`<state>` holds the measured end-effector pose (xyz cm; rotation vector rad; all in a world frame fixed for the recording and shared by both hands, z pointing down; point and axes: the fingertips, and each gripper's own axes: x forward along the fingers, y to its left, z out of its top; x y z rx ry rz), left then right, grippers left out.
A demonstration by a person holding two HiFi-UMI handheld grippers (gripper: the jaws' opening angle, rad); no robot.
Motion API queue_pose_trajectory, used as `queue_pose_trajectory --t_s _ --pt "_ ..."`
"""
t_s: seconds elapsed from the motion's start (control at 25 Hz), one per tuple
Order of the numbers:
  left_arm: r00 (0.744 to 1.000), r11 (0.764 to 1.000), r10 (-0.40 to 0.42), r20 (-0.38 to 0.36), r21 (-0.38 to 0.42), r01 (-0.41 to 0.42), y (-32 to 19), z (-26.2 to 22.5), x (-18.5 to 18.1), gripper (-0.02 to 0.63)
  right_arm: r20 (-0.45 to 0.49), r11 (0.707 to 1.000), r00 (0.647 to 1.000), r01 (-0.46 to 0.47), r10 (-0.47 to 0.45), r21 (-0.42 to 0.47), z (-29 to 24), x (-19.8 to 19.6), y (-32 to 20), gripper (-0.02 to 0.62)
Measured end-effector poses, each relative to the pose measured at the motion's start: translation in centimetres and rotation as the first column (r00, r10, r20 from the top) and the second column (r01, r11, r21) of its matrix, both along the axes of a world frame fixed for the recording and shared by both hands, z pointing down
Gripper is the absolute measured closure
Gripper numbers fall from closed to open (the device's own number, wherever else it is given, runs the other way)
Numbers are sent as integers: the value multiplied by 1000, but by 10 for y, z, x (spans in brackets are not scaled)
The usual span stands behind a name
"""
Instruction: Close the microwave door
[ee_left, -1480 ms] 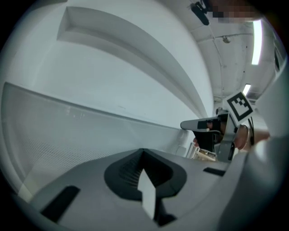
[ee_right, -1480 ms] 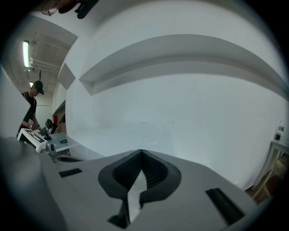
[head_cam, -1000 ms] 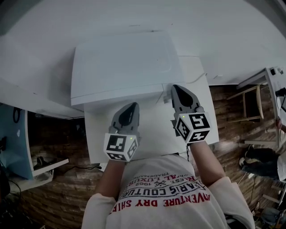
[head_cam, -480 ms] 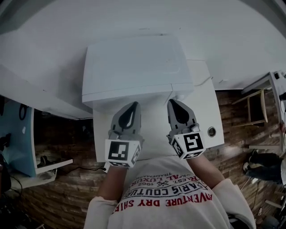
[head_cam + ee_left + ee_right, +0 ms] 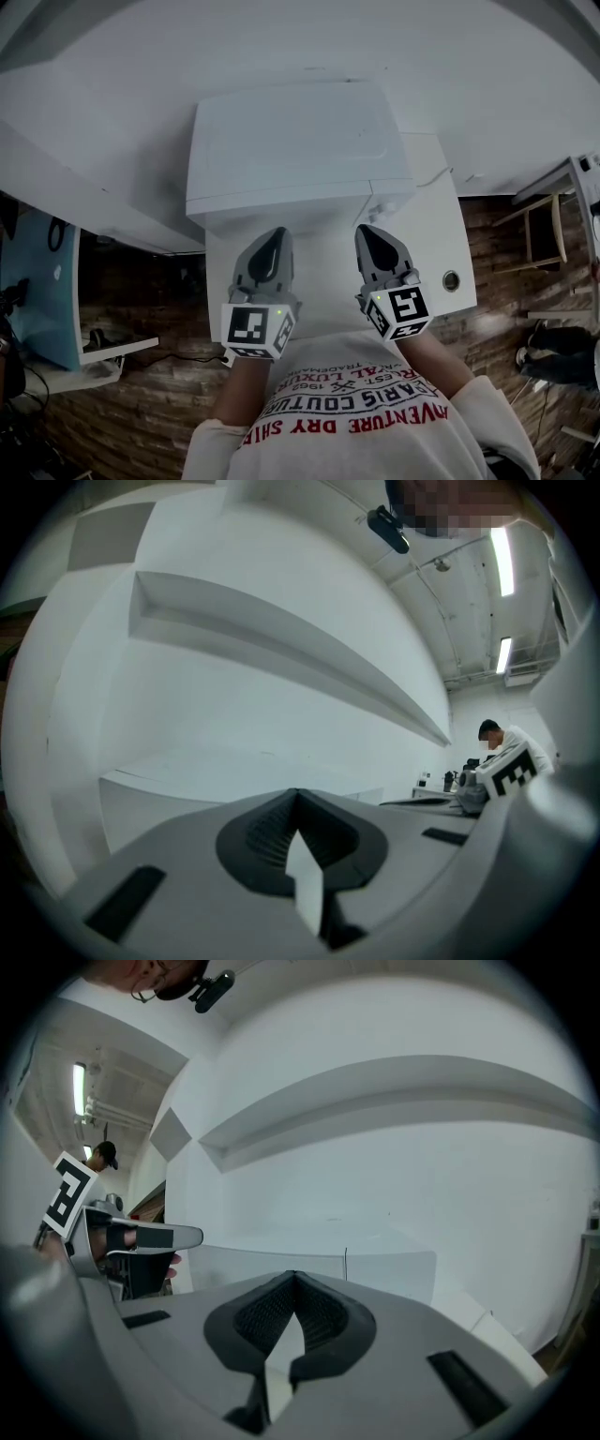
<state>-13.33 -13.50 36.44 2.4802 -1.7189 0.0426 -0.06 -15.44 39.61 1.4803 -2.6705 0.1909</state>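
A white microwave [image 5: 295,141] stands at the back of a white table [image 5: 436,244], seen from above. No door leaf sticks out from its front edge; the front face itself is hidden. My left gripper [image 5: 274,236] hovers just in front of the microwave, left of centre, jaws shut on nothing. My right gripper [image 5: 368,232] is level with it near the front right corner, also shut and empty. In the left gripper view the jaws [image 5: 298,797] meet before the microwave's pale body [image 5: 178,789]. The right gripper view shows shut jaws [image 5: 293,1279] and the microwave [image 5: 384,1262].
A round cable hole [image 5: 451,279] lies in the table at the right, and a thin cable [image 5: 433,176] runs beside the microwave. A wall shelf [image 5: 394,1101] hangs above. Wooden chairs [image 5: 539,225] stand on the floor to the right, a blue panel [image 5: 37,281] to the left.
My right gripper has drawn back from the microwave's front right corner toward the person. The left gripper has hardly moved. The head view has shifted slightly.
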Motion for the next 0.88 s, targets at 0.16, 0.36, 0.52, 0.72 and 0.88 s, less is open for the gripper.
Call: queue_pose_trajectory --t_s 0.16,0.36,0.52,0.72,0.88 --pt "1000 1000 1 -2 0 -1 0 2 -1 607 -10 1000 1000 10 -10 -5 3 -1 1 584" --pt "1000 1000 17 3 -6 -17 0 5 2 607 -34 1000 999 7 -7 -3 3 -3 0 584" --pt "1000 1000 25 8 -16 -25 -3 9 5 607 -46 1000 999 5 -5 -6 2 -2 -1 584" --pt "1000 999 27 4 -34 -27 -3 16 4 607 -49 1000 999 0 -1 -16 5 -4 -2 584" --pt "1000 999 21 -2 -41 -21 -3 19 2 607 -53 1000 999 -1 0 -23 8 -7 -2 584"
